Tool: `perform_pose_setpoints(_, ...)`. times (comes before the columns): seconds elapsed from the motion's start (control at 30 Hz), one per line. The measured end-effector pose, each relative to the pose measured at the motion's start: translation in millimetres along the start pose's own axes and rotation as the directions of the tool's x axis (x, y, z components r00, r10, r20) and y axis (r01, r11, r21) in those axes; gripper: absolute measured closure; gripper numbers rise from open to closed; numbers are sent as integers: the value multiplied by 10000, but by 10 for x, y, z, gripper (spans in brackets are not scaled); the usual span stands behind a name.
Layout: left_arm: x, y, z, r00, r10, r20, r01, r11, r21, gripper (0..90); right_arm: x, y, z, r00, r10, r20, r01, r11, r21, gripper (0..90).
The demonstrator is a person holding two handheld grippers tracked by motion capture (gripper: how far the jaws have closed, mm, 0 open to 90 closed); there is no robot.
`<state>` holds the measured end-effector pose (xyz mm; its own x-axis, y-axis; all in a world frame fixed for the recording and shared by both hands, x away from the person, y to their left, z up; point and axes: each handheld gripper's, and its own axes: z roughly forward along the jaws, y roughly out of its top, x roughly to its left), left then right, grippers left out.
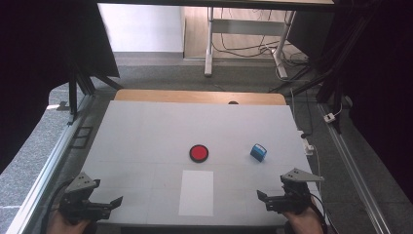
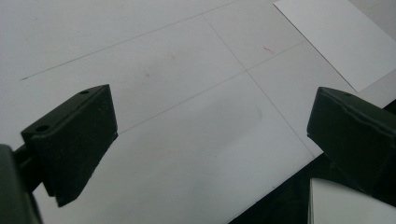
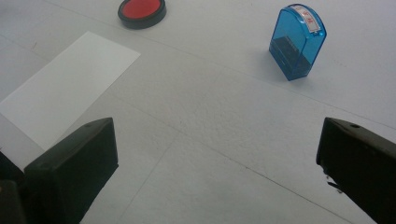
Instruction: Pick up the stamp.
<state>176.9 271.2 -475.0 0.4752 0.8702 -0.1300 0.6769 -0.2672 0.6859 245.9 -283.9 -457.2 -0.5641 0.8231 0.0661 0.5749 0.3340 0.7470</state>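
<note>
Right tool (image 3: 219,163) nearest, jaws wide, empty; left tool (image 1: 100,202) likewise. We judge stamp (image 3: 297,42) first: approach square, grip flat sides, keep upright toward pad (image 3: 141,11), paper (image 1: 196,192).

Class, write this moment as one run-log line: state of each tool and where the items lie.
left tool: open, empty | right tool: open, empty | blue stamp: upright, untouched | red ink pad: mid-table | white paper sheet: flat, near edge

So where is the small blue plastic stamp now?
In the high view, the blue plastic stamp stands right of the round red ink pad, ahead of the right gripper.
</note>
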Motion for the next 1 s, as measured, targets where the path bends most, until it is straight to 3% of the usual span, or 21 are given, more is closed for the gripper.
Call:
perform_pose_setpoints(0.4, -1, 0, 6, 10000, 24, 36, -24, 10000, 67, 17, 42, 8, 22, 9990, -438, -107, 441, 9987, 246, 0)
perform_pose_setpoints(1.0, 27, -1, 6, 9996, -166, 211, 164, 9998, 93, 17, 50, 21, -4, 9987, -375, -348, 376, 9993, 27, 0)
